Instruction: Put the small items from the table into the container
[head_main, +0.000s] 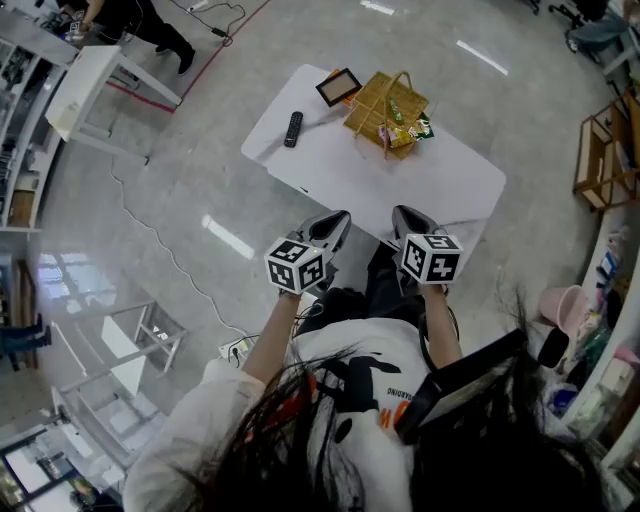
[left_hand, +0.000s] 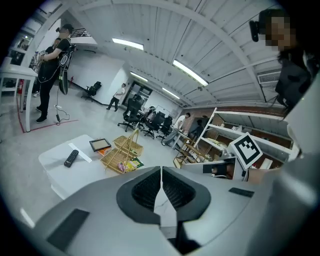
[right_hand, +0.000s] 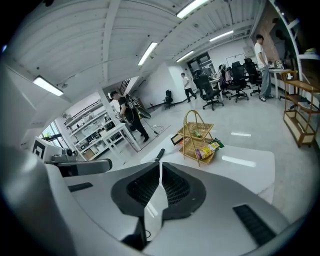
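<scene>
Left hand-held gripper (head_main: 337, 220) and right hand-held gripper (head_main: 402, 215): both clenched, empty. Ahead of them on the tabletop (head_main: 440, 175), the basket (head_main: 365, 105) holds snack packets (head_main: 408, 127) (count unclear). The remote (head_main: 293, 128), left of the basket, is likely not yet loaded.

Left gripper (head_main: 338, 218), right gripper (head_main: 402, 214): jaws together, empty.

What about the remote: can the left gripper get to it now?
Probably not yet. The left gripper is shut and held back by the person's body, while the remote lies apart from it on the table. Nothing stands in between.
</scene>
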